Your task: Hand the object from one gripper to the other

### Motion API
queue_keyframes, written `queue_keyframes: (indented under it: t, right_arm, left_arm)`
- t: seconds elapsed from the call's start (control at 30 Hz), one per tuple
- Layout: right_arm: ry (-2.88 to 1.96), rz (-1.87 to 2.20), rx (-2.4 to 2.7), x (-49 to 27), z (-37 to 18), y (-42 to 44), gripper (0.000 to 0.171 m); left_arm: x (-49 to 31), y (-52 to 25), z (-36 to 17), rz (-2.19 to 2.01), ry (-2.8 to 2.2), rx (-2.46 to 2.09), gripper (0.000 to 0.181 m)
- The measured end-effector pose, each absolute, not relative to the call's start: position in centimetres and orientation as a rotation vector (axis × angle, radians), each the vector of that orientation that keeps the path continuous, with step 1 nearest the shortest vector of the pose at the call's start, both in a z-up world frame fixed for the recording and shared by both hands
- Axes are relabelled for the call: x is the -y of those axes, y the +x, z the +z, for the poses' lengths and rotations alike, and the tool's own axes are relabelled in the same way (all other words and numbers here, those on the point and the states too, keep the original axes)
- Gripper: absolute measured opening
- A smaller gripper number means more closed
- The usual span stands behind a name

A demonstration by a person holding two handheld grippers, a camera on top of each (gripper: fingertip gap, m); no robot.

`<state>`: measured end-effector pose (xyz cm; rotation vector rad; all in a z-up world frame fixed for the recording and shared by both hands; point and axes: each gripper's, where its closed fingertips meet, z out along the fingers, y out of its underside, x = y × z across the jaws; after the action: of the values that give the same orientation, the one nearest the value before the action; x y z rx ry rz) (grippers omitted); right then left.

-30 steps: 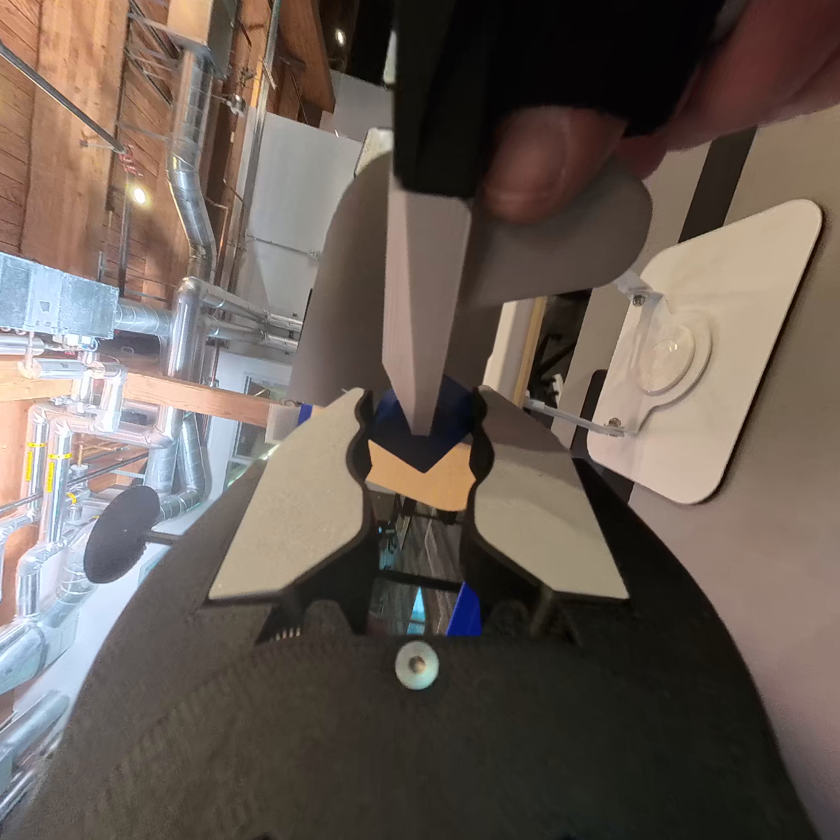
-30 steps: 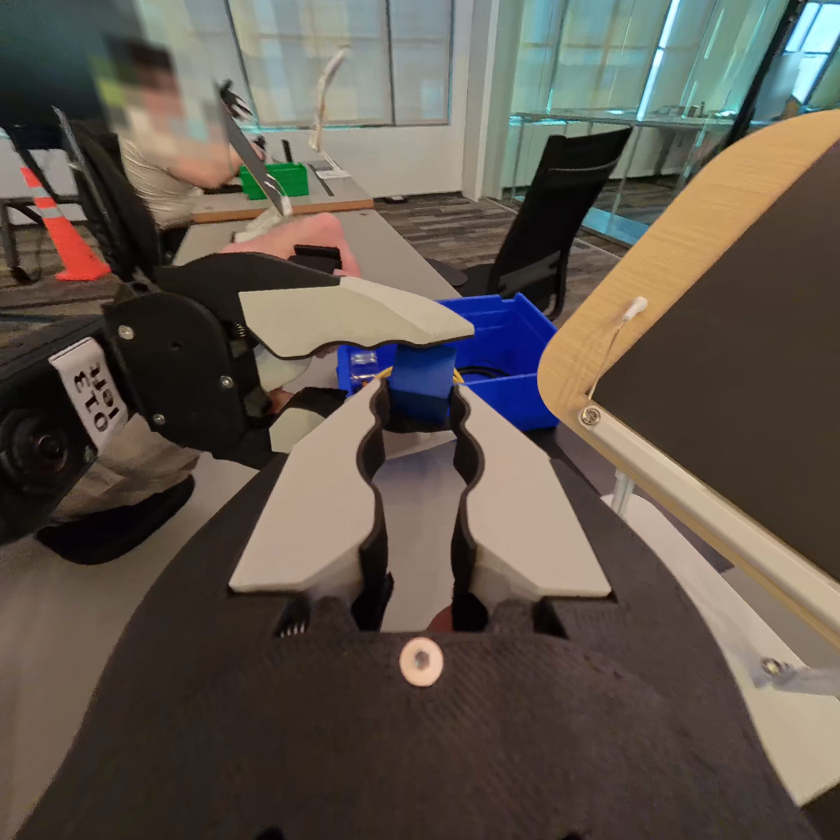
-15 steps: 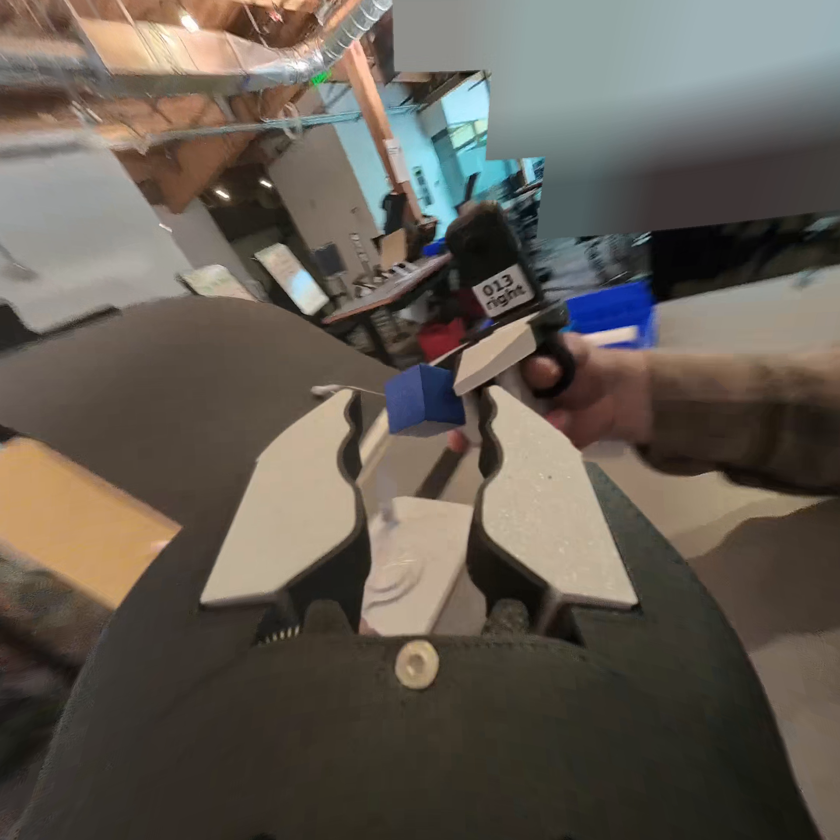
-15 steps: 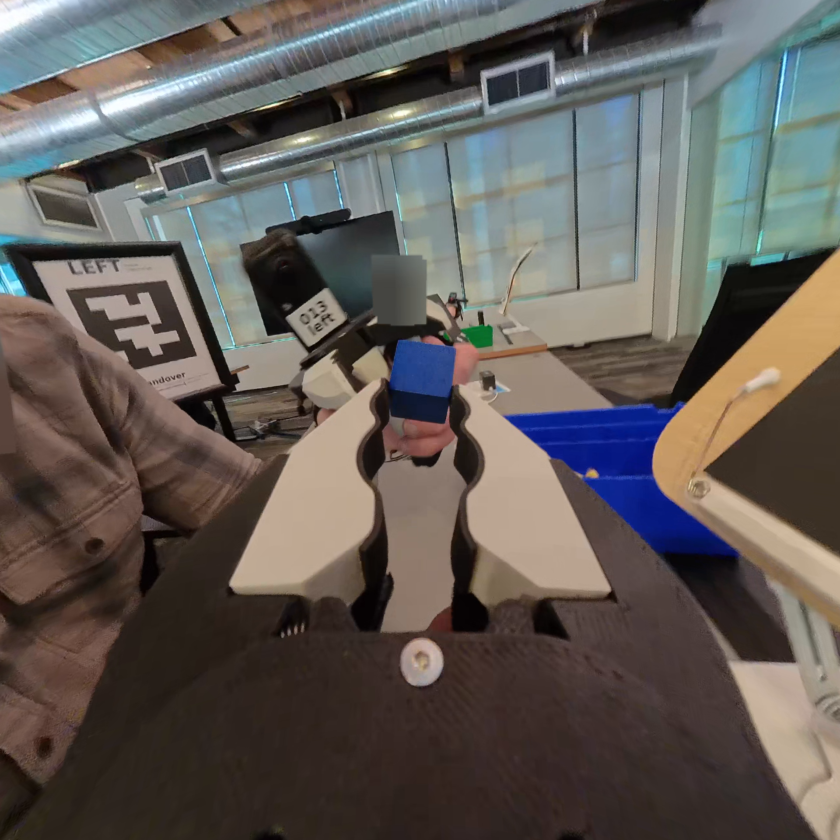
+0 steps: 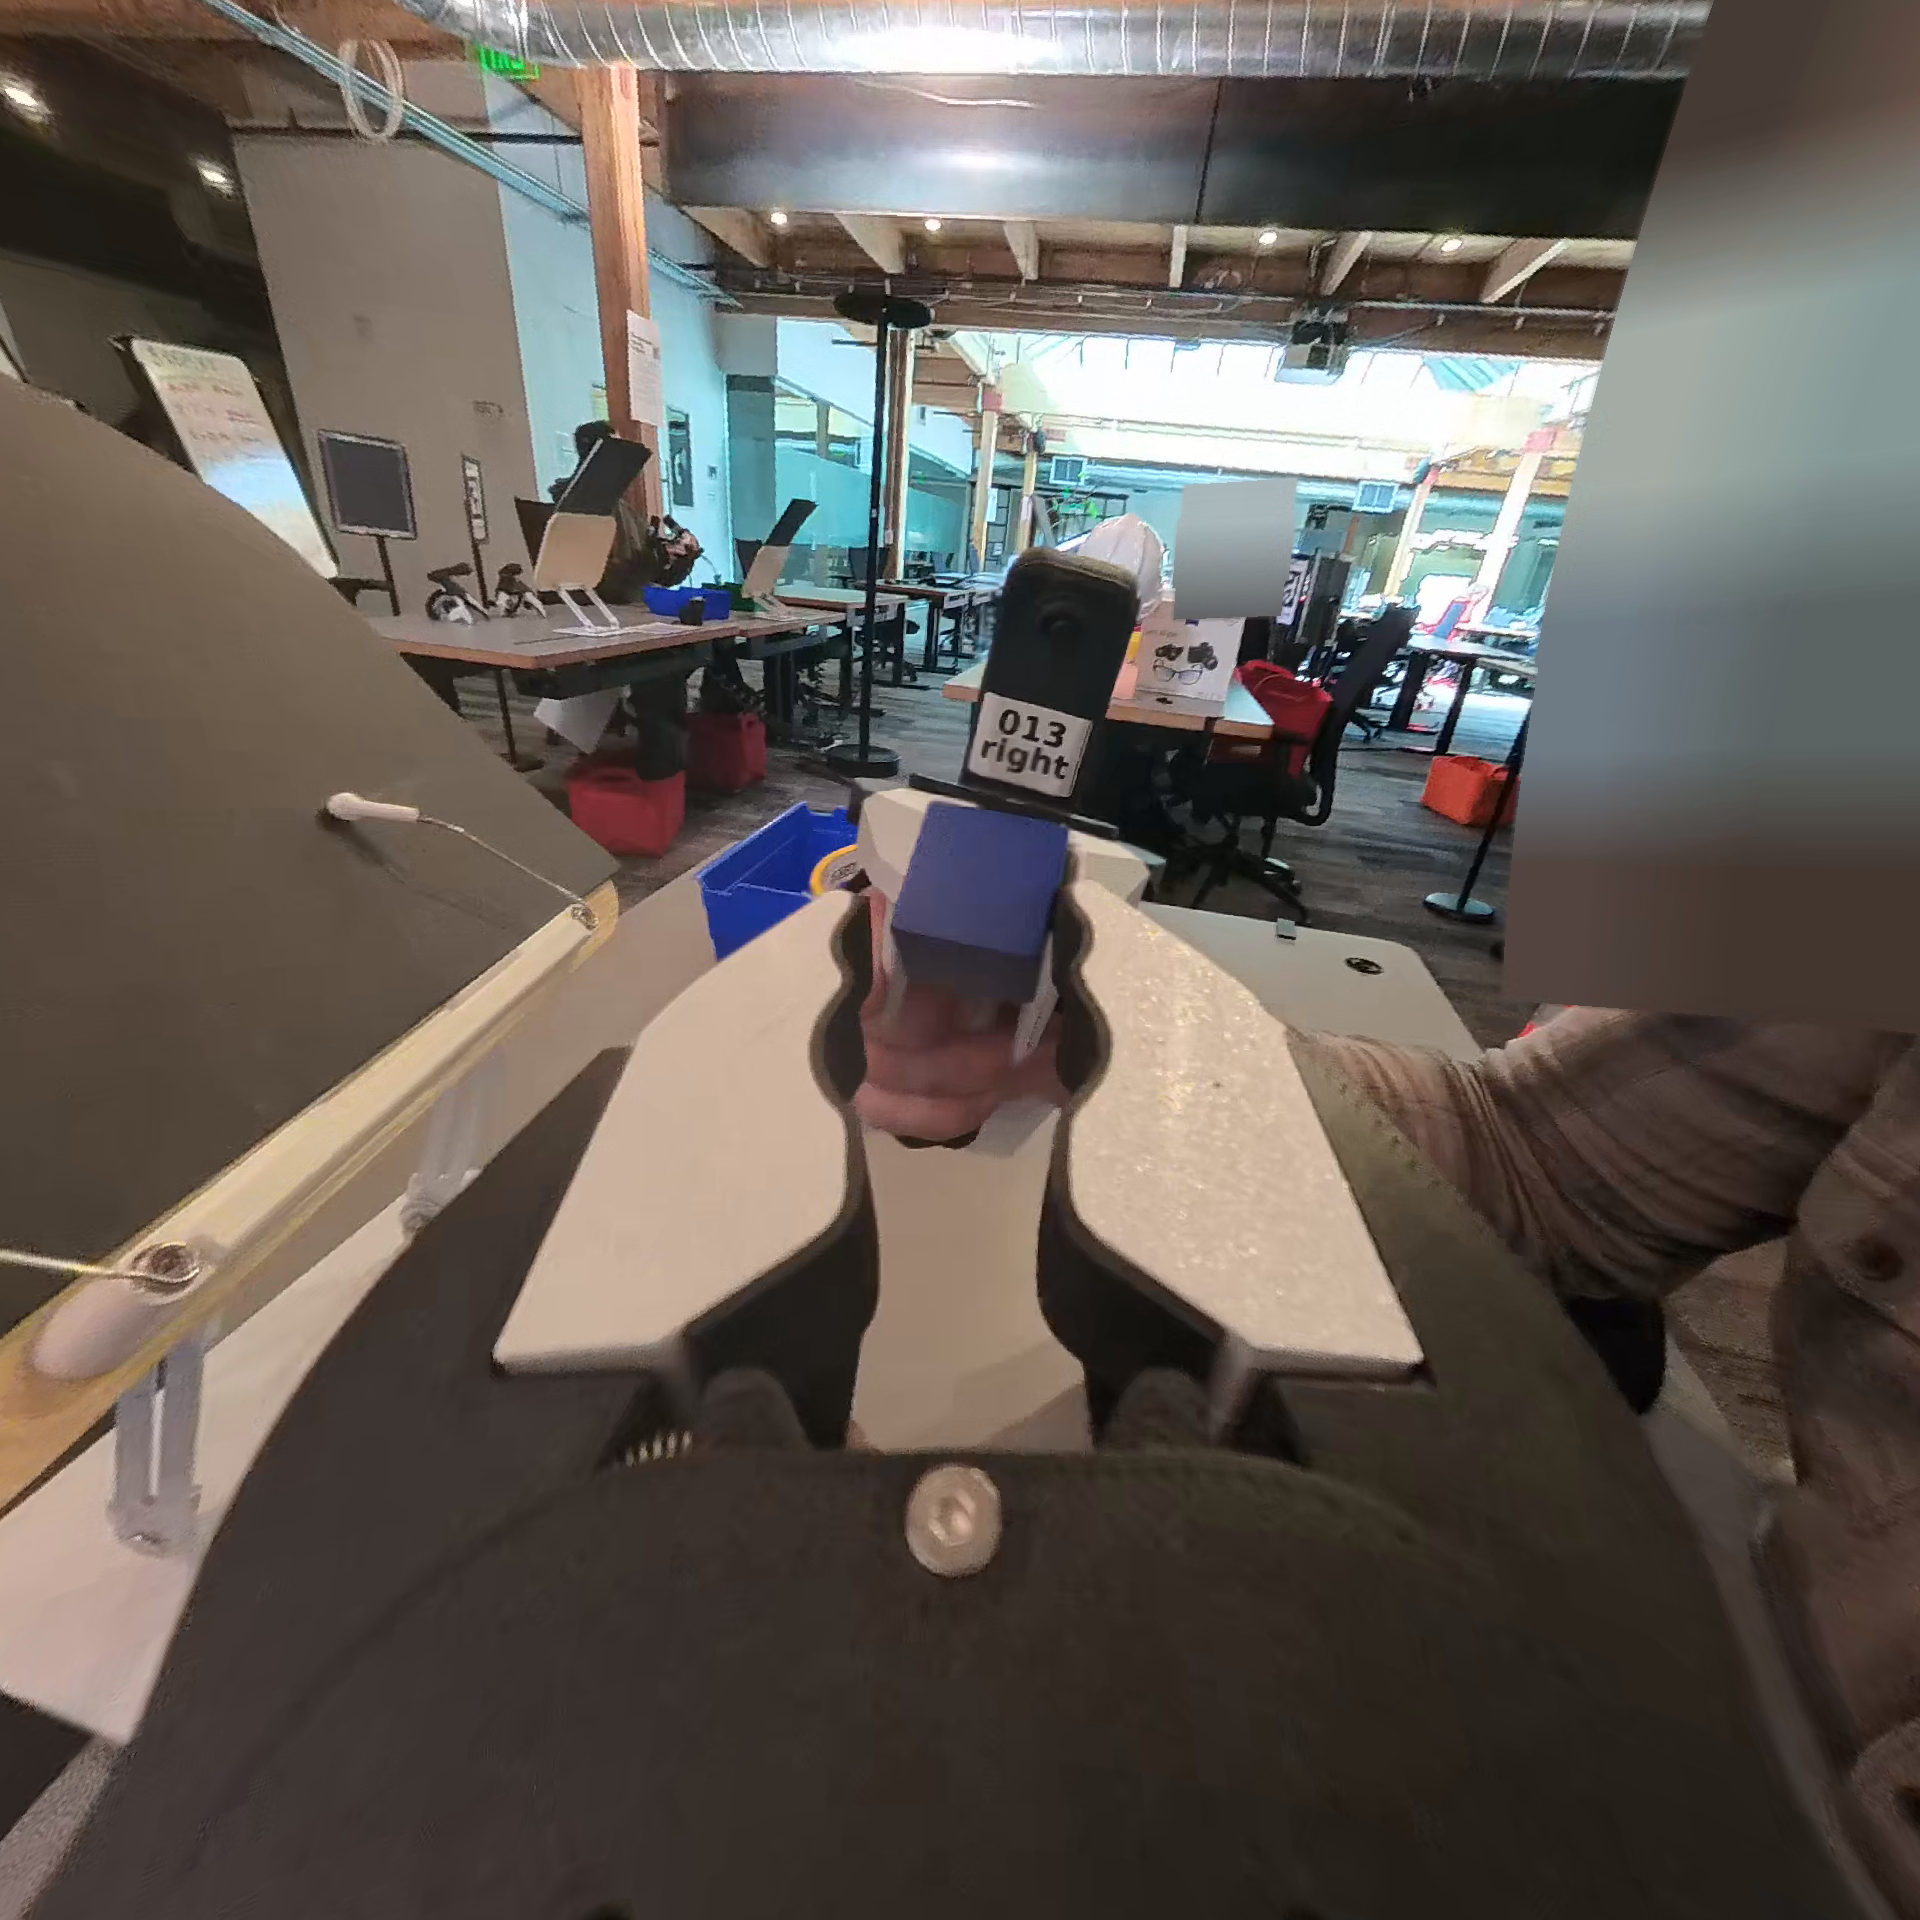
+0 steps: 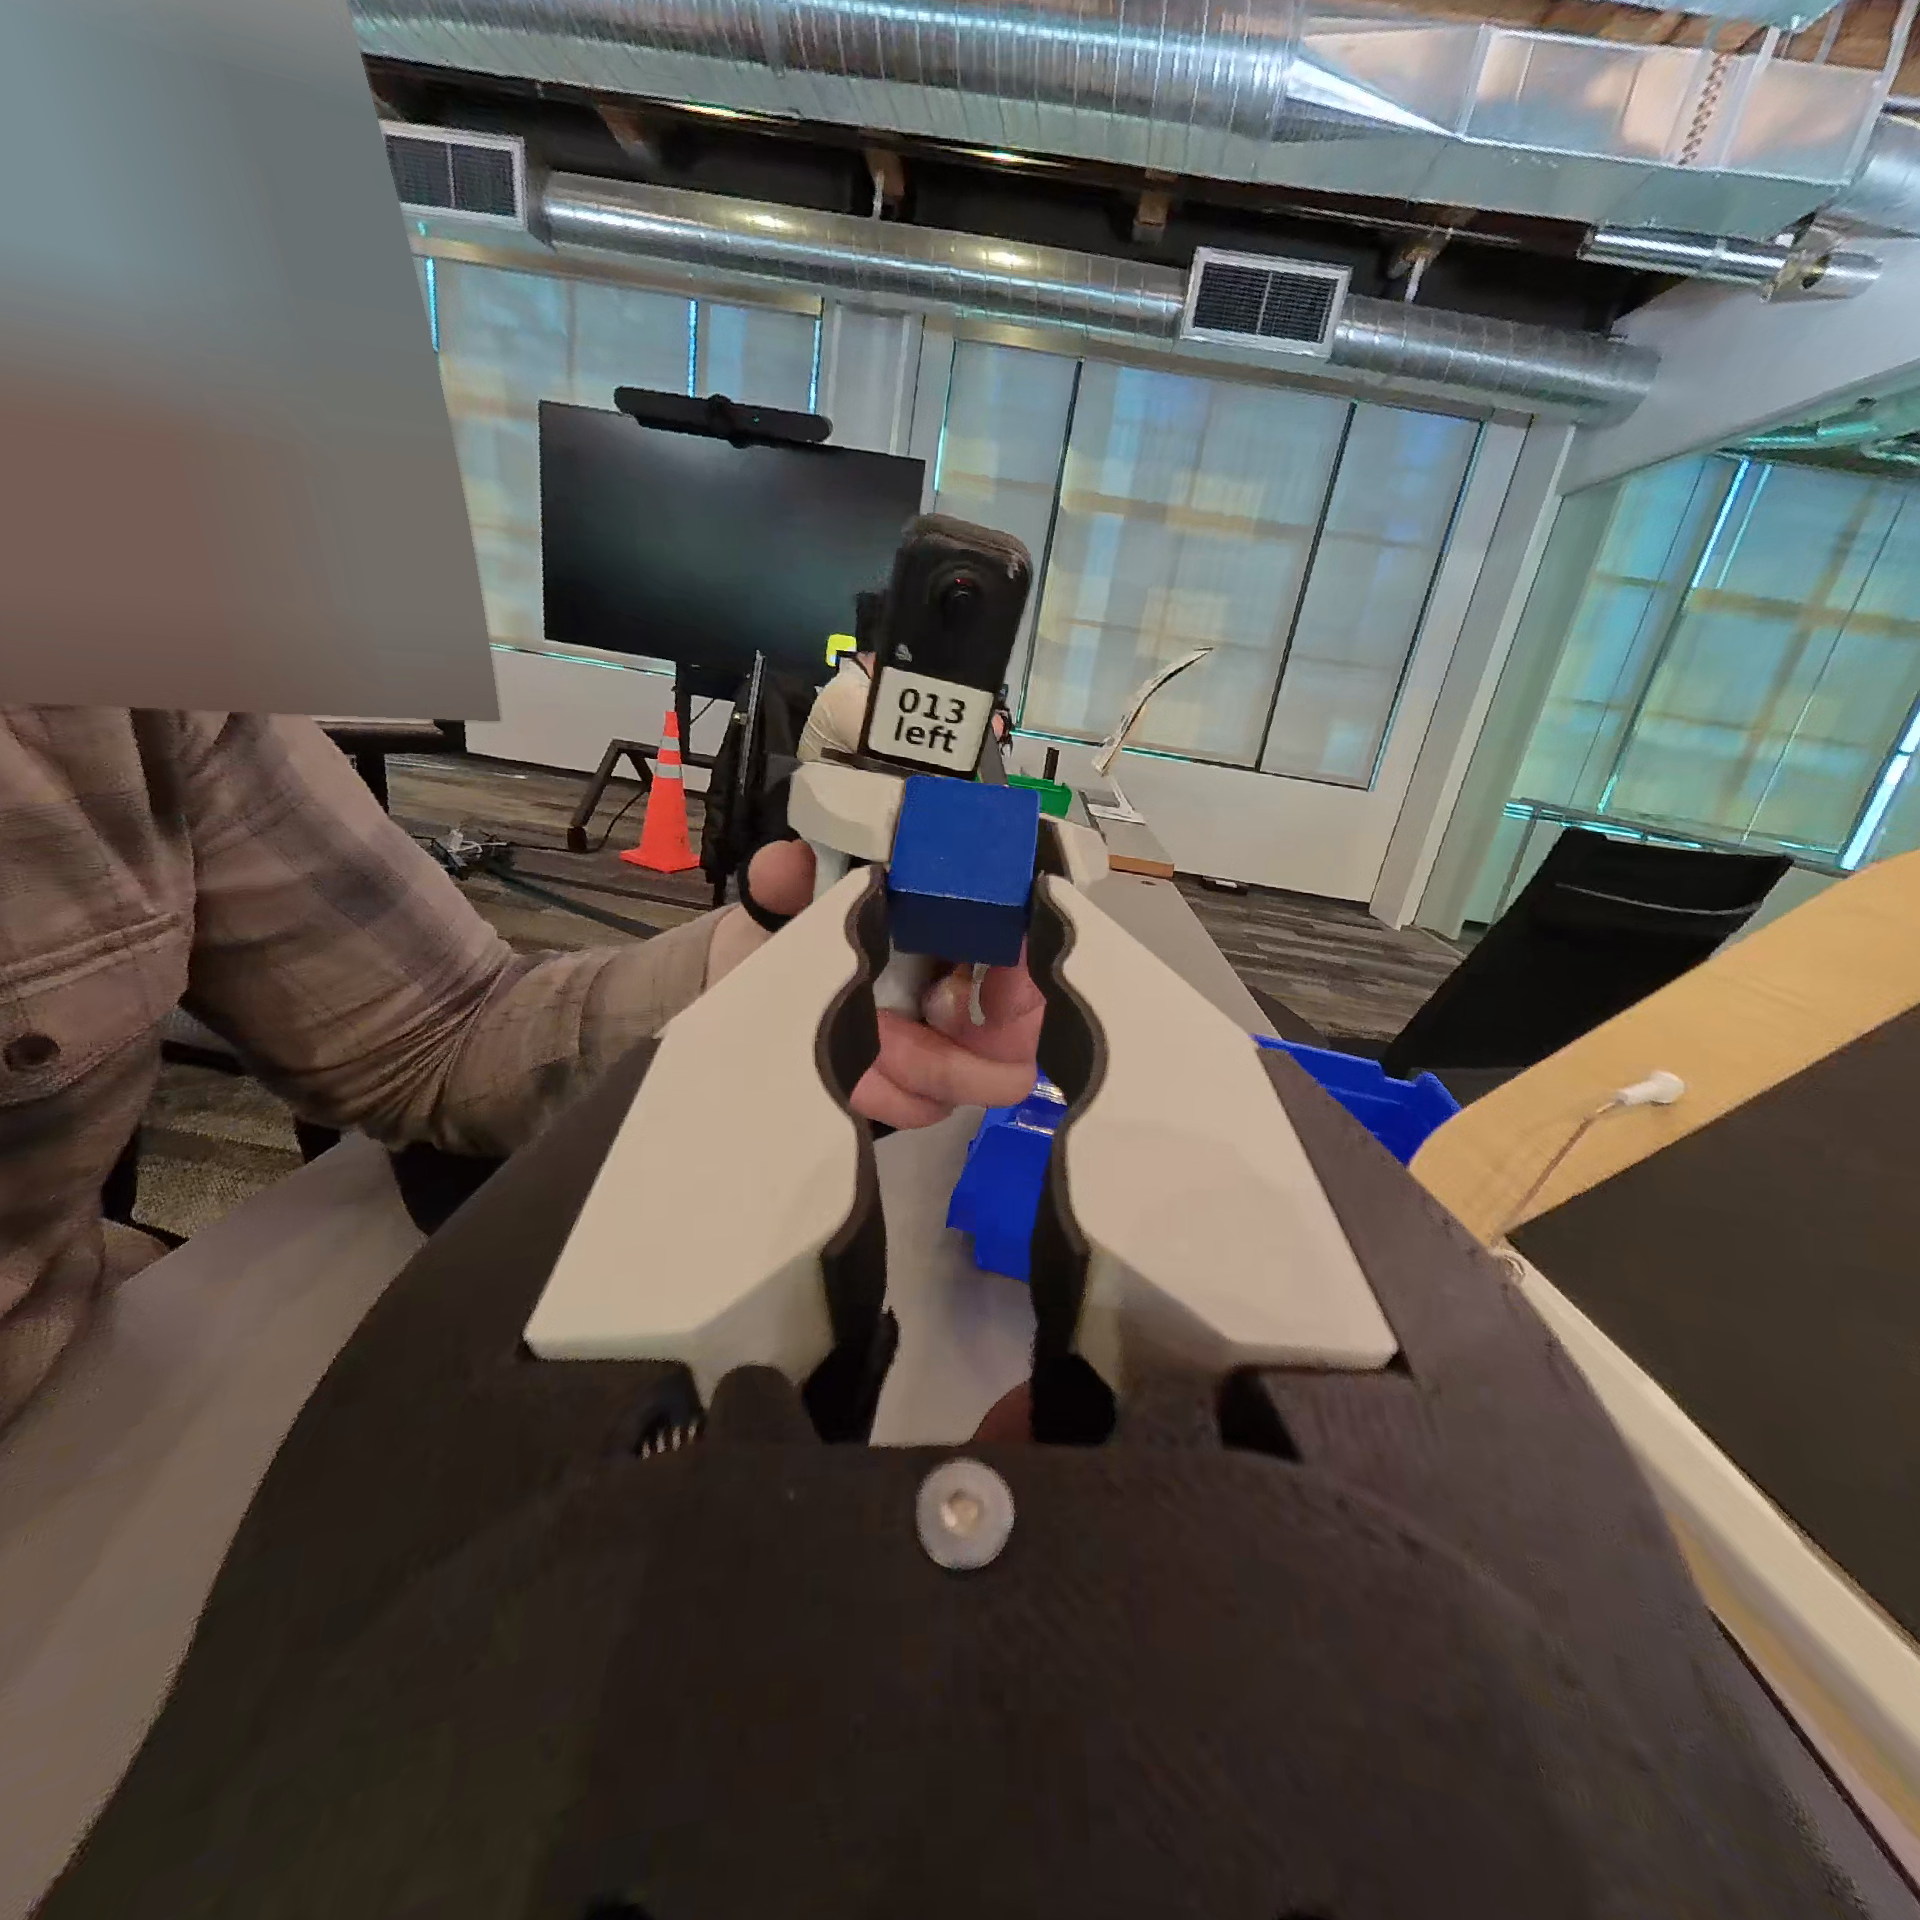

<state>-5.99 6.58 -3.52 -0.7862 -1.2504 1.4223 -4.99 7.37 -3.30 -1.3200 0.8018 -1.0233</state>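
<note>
2 grippers face each other at frame centre. Right gripper (image 6: 961, 914) fingers clench the blue cube (image 6: 964, 881). Left gripper (image 5: 961, 940) fingers flank the same cube (image 5: 977, 899); whether they grip it cannot be told. Blue bin (image 6: 1340, 1096) sits on the bench (image 5: 1340, 971), right of centre.

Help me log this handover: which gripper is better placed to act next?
Left. The right gripper clamps the blue cube; the left gripper is open with the cube between its fingertips, so it likely only needs to close.
</note>
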Motion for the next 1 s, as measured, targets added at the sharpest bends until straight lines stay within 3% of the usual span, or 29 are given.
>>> queue_keyframes:
  t: [0.3, 0.4, 0.73, 1.0]
  right_arm:
    - [-0.812, 1.39, 1.203, -7.3, -3.4, -6.3, 0.023]
    - [-0.873, 1.33, 1.185, -8.6, -3.4, -6.1, 0.037]
    - [-0.977, 0.905, 1.302, -9.4, -3.4, -5.8, 0.035]
    - [-1.222, 0.907, 1.254, -10.3, -4.5, -7.6, 0.037]
  left_arm:
    - [-7.8, -5.4, -3.0, -0.935, -1.295, -0.792, 0.028]
    - [-9.0, -6.3, -3.0, -0.658, -1.28, -0.795, 0.028]
    - [-10.6, -8.3, -3.0, 0.618, -1.004, -1.022, 0.028]
    - [-11.1, -7.2, -3.7, 0.887, -0.864, -1.032, 0.028]
